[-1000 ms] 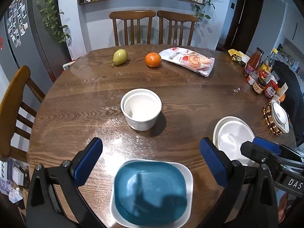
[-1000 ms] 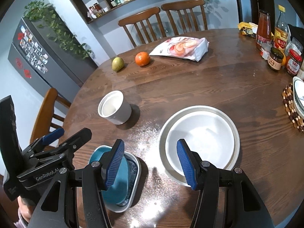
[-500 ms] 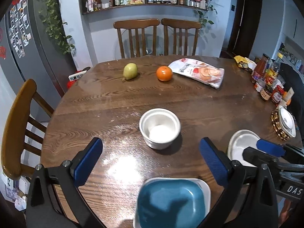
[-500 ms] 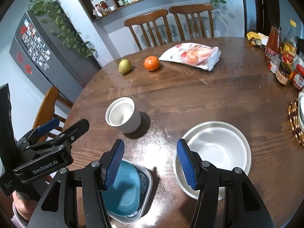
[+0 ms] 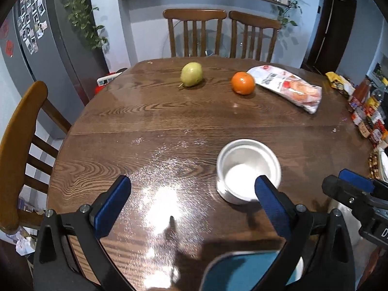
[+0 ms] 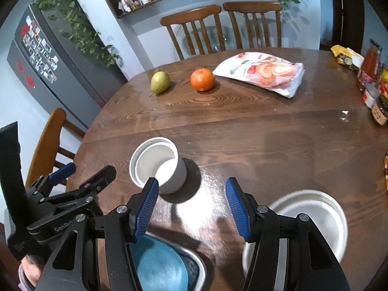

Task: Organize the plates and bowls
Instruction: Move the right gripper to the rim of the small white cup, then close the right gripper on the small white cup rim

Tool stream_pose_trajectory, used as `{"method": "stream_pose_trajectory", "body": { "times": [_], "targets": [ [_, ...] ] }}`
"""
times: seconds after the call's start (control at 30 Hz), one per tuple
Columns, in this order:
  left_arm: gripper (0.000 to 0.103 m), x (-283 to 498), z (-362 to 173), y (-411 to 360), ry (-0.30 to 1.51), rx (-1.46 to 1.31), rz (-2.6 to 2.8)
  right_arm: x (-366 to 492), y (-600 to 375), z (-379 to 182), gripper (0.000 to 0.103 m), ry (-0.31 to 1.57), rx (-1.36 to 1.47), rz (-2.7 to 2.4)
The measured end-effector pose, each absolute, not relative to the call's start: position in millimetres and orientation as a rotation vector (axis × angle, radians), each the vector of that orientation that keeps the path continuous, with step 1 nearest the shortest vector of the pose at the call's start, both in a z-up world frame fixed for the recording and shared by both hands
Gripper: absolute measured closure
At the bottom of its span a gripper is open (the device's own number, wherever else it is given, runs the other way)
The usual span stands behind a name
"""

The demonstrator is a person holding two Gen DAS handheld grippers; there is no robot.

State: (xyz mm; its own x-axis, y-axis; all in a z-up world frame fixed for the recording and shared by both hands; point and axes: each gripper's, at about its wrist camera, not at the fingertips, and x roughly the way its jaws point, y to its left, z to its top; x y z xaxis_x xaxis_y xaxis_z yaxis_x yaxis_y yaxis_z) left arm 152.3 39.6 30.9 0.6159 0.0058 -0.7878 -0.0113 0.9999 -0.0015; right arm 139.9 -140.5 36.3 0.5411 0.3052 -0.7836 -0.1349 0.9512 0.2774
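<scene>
Left hand-held gripper (image 5: 192,201) spread wide above round wooden bench (image 5: 169,118), nothing between pads. Right hand-held gripper (image 6: 192,207) also spread, empty. White bowl (image 6: 157,165) upright mid-bench, just ahead of both. Blue square plate (image 6: 160,266) at near edge, under grippers. White round plate (image 6: 312,215) near right. Pear (image 5: 191,74), orange (image 5: 243,83), snack bag (image 5: 288,87) at far side.
</scene>
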Motion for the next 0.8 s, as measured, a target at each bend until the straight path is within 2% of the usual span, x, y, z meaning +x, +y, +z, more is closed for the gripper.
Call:
{"method": "stream_pose_trajectory", "body": {
  "times": [0.17, 0.4, 0.5, 0.57, 0.6, 0.67, 0.73, 0.8],
  "targets": [
    [0.004, 170, 11, 39, 0.957, 0.014, -0.012, 160, -126, 22, 0.045, 0.992, 0.185, 0.274],
    [0.013, 188, -7, 34, 1.010, 0.029, -0.047, 183, -122, 0, 0.045, 1.044, 0.263, 0.288],
    [0.014, 194, -9, 32, 1.017, 0.030, -0.058, 190, -118, -7, 0.045, 1.063, 0.280, 0.304],
    [0.019, 197, -11, 29, 1.022, 0.032, -0.068, 195, -113, -11, 0.045, 1.072, 0.279, 0.308],
    [0.024, 198, -12, 27, 1.025, 0.033, -0.072, 197, -112, -12, 0.045, 1.076, 0.281, 0.307],
    [0.028, 201, -16, 24, 1.038, 0.037, -0.083, 200, -110, -16, 0.053, 1.094, 0.281, 0.309],
    [0.038, 202, -19, 22, 1.051, 0.038, -0.098, 203, -107, -20, 0.058, 1.114, 0.284, 0.313],
    [0.040, 203, -21, 20, 1.058, 0.039, -0.107, 205, -106, -23, 0.062, 1.125, 0.288, 0.320]
  ]
}}
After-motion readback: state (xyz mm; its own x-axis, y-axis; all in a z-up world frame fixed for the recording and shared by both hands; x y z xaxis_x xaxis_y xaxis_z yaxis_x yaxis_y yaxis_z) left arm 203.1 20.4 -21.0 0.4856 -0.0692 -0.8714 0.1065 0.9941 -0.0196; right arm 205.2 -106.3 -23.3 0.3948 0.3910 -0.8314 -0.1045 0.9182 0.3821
